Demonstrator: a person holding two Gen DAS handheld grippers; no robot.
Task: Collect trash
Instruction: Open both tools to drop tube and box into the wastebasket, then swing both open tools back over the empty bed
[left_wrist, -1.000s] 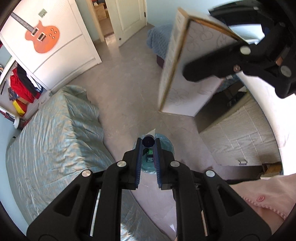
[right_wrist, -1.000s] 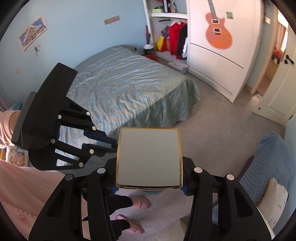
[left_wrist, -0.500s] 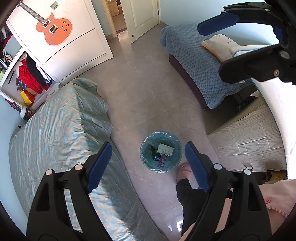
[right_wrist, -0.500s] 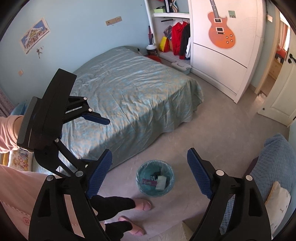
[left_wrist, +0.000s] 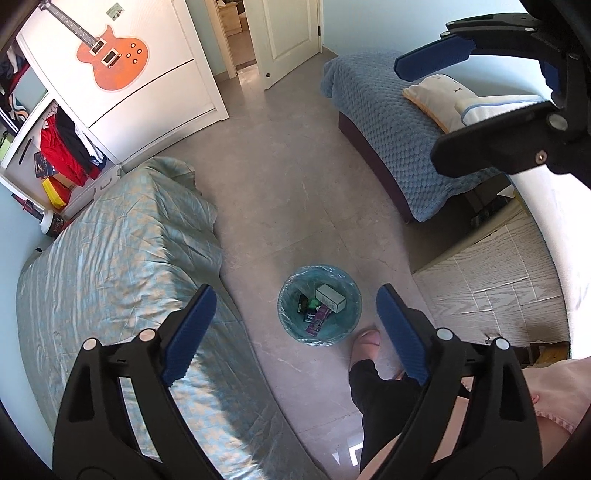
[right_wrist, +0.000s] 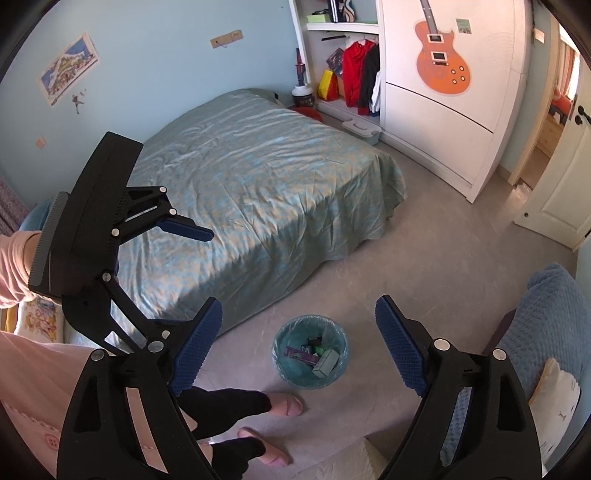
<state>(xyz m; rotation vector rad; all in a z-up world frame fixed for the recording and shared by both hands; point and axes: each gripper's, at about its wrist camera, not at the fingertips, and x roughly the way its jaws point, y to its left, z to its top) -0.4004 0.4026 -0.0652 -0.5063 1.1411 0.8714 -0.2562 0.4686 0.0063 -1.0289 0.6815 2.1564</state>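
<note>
A round teal trash bin (left_wrist: 351, 291) with a plastic liner stands on the grey floor; it also shows in the right wrist view (right_wrist: 282, 360). Inside lie a grey-white box (left_wrist: 331, 297), a purple packet (left_wrist: 317, 317) and dark bits; the box (right_wrist: 325, 363) and packet (right_wrist: 301, 353) show in the right view too. My left gripper (left_wrist: 291, 325) is open and empty, held high above the bin. My right gripper (right_wrist: 298, 345) is open and empty, also above the bin. The right gripper appears at upper right in the left wrist view (left_wrist: 480, 99).
A bed with a teal cover (right_wrist: 258, 192) lies left of the bin. A blue quilted bed (left_wrist: 391, 122) with pillows is at the right. A wood-grain cabinet (left_wrist: 491, 280) stands near the bin. The person's feet (right_wrist: 284, 404) are beside the bin. A white wardrobe (right_wrist: 443, 110) stands beyond.
Both grippers opened. The flat box from my right gripper and the small item from my left gripper dropped; the box now lies in the bin.
</note>
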